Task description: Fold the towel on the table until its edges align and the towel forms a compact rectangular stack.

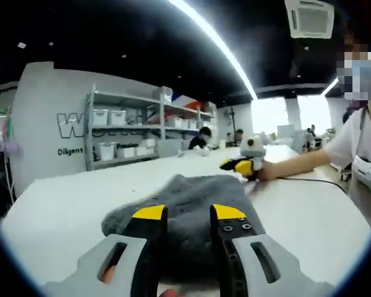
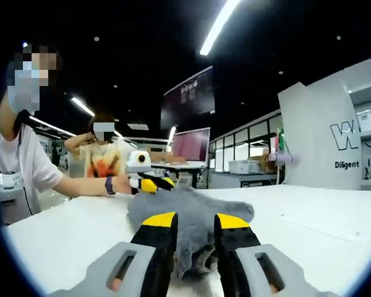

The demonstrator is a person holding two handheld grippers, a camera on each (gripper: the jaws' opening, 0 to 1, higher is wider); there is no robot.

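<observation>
Left gripper view: the left gripper (image 1: 188,218) is being held low over the white table (image 1: 55,216), its yellow-tipped jaws parted, with the near edge of the grey towel (image 1: 191,198) lying between them; whether the cloth is being pinched cannot be told. The towel is lying bunched in a rumpled heap on the table. At its far edge the right gripper (image 1: 241,165) is being held by a person's hand (image 1: 269,171), its yellow tips touching the cloth. Further off, a grey shelving unit (image 1: 123,133) with white bins is standing before a white wall.

In the right gripper view, the right gripper (image 2: 196,221) is being held with its jaws slightly apart, and a fold of the towel (image 2: 191,216) is seen hanging between them, apparently being gripped. Beyond the heap, the left gripper (image 2: 149,183) is being held at the towel's far edge by a hand (image 2: 119,184). Monitors (image 2: 191,145) are glowing in the background.
</observation>
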